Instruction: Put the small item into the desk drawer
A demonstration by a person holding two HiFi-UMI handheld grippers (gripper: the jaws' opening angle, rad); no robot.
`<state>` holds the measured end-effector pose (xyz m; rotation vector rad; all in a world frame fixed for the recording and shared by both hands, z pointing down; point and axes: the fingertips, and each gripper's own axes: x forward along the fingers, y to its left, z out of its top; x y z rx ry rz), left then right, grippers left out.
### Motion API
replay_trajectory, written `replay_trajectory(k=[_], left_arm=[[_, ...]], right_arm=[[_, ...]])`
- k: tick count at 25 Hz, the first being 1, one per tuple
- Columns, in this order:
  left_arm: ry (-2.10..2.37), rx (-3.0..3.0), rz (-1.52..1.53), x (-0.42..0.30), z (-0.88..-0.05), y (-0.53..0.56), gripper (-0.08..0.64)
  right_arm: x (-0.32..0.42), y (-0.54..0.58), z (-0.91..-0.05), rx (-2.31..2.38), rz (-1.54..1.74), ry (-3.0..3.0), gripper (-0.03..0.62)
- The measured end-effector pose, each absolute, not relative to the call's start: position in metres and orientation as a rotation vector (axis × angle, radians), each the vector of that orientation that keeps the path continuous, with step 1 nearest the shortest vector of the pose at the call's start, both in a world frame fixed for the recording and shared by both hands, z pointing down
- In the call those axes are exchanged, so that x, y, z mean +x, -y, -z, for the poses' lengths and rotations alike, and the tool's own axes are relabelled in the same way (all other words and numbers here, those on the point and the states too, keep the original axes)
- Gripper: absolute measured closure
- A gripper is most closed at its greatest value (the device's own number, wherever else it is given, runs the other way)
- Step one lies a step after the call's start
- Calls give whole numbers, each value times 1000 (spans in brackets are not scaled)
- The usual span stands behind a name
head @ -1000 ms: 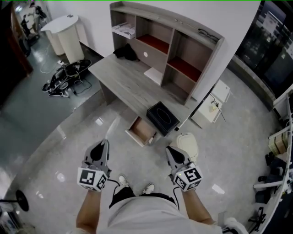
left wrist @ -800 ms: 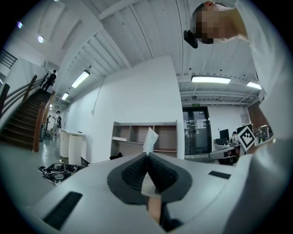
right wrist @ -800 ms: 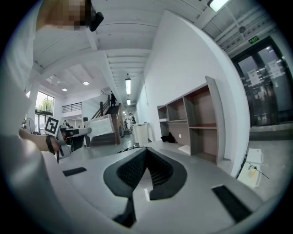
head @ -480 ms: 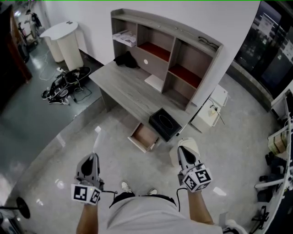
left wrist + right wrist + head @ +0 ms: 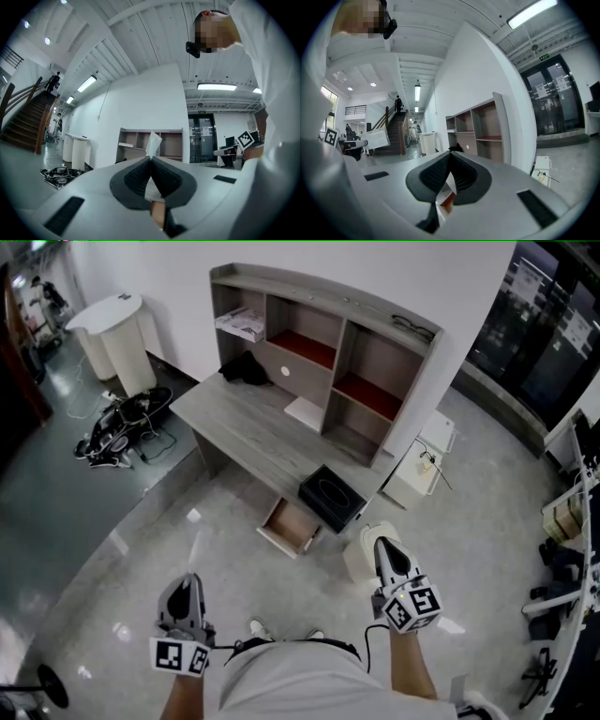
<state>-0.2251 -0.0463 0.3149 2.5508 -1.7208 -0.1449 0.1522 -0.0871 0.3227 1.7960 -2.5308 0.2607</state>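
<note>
My left gripper (image 5: 187, 581) (image 5: 151, 158) hangs at the lower left of the head view, well short of the desk. It is shut on a small thin white item (image 5: 153, 142) whose end sticks up past the fingertips; in the head view that item (image 5: 195, 549) shows only faintly. Over a cream seat, my right gripper (image 5: 382, 546) (image 5: 450, 153) is shut, and nothing pokes out beyond its tips. The desk drawer (image 5: 291, 526) stands pulled open below the grey desk (image 5: 234, 427), between and ahead of both grippers.
A black box (image 5: 332, 493) sits on the desk's near corner right above the drawer. A shelf hutch (image 5: 319, 329) tops the desk. The cream seat (image 5: 360, 557) stands by the right gripper. Cables (image 5: 117, 426) and a white round stand (image 5: 111, 329) are at the left.
Both grippers have sunk toward the bottom of the head view and spread apart, the left one going down-left with the white item. The desk looks a little farther off.
</note>
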Motion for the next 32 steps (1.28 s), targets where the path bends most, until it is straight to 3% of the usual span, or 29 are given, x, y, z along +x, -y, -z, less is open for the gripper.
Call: replay_trajectory(k=[32], left_arm=[[1700, 2536, 121, -239, -323, 49, 541]], right_arm=[[110, 87, -319, 1686, -215, 2572, 571]])
